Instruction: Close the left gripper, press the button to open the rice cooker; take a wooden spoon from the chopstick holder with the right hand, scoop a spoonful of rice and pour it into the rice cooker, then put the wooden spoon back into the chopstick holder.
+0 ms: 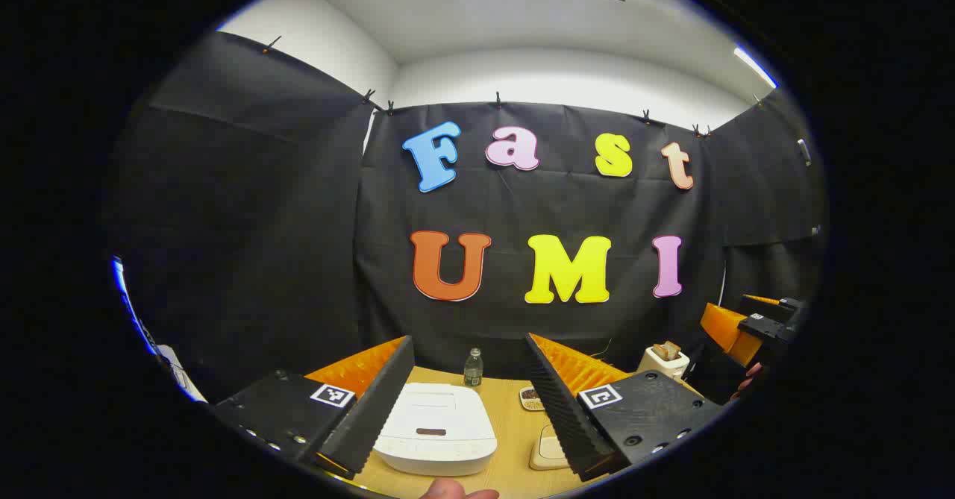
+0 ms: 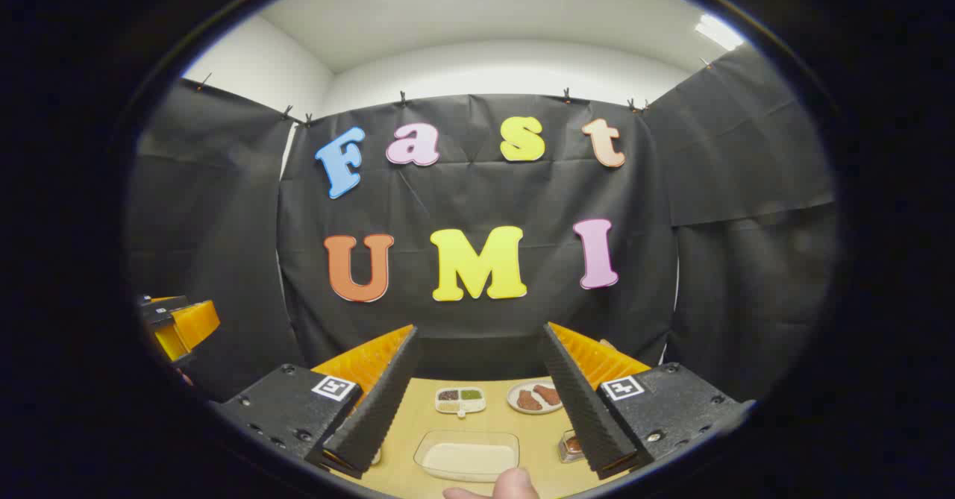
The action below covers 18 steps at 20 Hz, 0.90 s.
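Note:
A white rice cooker (image 1: 436,428) with its lid down sits on the wooden table (image 1: 515,439), low between the fingers of my left gripper (image 1: 470,350), which is open and holds nothing. In the right gripper view, a clear container of white rice (image 2: 468,456) lies on the table (image 2: 537,439) below my right gripper (image 2: 477,339), also open with nothing in it. The right gripper (image 1: 753,327) also shows at the far right edge of the left gripper view, and the left gripper (image 2: 175,324) at the left edge of the right gripper view.
Behind the cooker stands a small bottle (image 1: 473,368). A toaster with bread (image 1: 664,361) is at the right, with a small dish (image 1: 531,398) and a beige square item (image 1: 548,454) nearer. A divided tray of grains (image 2: 460,400) and a plate of brown food (image 2: 536,397) lie beyond the rice.

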Tool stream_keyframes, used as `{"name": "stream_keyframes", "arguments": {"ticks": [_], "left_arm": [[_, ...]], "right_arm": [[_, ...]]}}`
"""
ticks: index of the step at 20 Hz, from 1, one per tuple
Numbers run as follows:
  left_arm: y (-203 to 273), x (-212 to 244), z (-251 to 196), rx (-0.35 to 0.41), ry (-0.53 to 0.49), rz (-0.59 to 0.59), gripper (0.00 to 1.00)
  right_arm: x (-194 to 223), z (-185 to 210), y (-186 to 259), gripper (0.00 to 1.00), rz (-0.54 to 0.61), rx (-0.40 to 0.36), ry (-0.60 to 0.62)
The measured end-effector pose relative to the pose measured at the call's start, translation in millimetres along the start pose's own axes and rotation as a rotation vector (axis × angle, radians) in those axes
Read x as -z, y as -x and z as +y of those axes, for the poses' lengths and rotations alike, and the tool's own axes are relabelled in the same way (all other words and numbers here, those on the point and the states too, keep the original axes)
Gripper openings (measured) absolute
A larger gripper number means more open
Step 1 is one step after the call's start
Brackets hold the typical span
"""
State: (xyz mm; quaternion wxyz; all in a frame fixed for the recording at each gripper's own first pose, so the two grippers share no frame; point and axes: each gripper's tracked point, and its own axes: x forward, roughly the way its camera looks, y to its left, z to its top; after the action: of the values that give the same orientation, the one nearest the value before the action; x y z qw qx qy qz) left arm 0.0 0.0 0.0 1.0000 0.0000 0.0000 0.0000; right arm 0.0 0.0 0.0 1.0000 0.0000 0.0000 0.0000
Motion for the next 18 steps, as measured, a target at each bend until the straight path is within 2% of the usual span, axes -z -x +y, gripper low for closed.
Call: {"name": "stream_keyframes", "arguments": {"ticks": [18], "left_arm": [[7.0,2.9,7.1,-0.033,0.006,0.006,0.94]], "right_arm": [[3.6,-5.6,7.2,1.00,-0.002,-0.003,0.008]]}}
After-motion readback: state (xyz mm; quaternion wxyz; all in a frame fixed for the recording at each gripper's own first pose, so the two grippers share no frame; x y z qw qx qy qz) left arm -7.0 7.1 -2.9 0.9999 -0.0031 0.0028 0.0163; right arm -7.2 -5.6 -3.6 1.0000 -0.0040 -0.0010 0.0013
